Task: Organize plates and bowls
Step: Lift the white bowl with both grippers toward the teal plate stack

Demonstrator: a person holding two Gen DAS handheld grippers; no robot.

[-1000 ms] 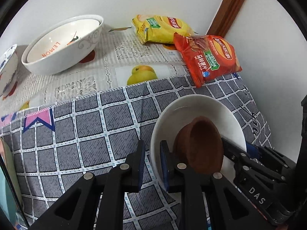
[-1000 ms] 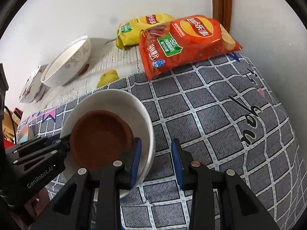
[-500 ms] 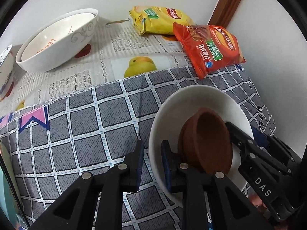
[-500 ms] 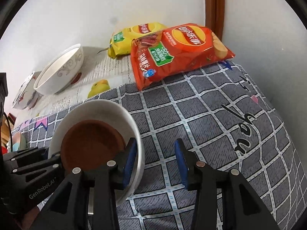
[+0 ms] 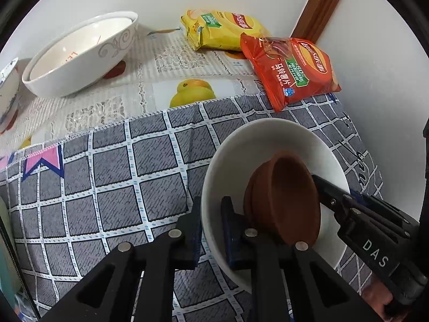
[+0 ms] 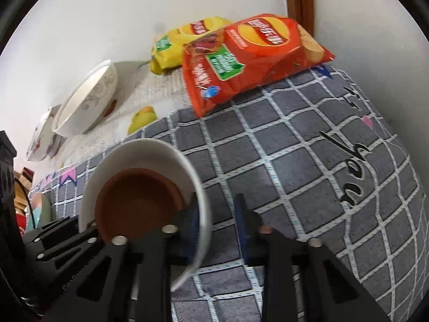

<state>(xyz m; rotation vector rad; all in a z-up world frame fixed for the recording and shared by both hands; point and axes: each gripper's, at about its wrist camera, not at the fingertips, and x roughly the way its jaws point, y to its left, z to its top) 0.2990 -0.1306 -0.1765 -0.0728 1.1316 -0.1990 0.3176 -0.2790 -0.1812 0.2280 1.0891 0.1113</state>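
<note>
A white bowl [image 5: 268, 139] sits tilted over the grey checked cloth, with a stack of brown bowls [image 5: 289, 201] leaning inside it. My left gripper [image 5: 211, 230] is closing tighter on the bowl's near-left rim, and both pads touch it. In the right wrist view the same white bowl [image 6: 139, 155] and brown bowls [image 6: 139, 204] lie at lower left. My right gripper [image 6: 215, 228] straddles the bowl's right rim and its jaws are closing. The inner pad is by the rim, but cloth still shows between the rim and the outer pad.
A large white bowl with grey scrolls [image 5: 80, 61] and a blue-patterned bowl [image 5: 8, 88] stand at the back left. A yellow snack bag [image 5: 222, 29] and a red chip bag [image 5: 292, 72] lie at the back right by the wall.
The right jaws widened, then narrowed around the white bowl's rim. The white bowl and the brown bowls in it now tilt more steeply. The left gripper kept its hold.
</note>
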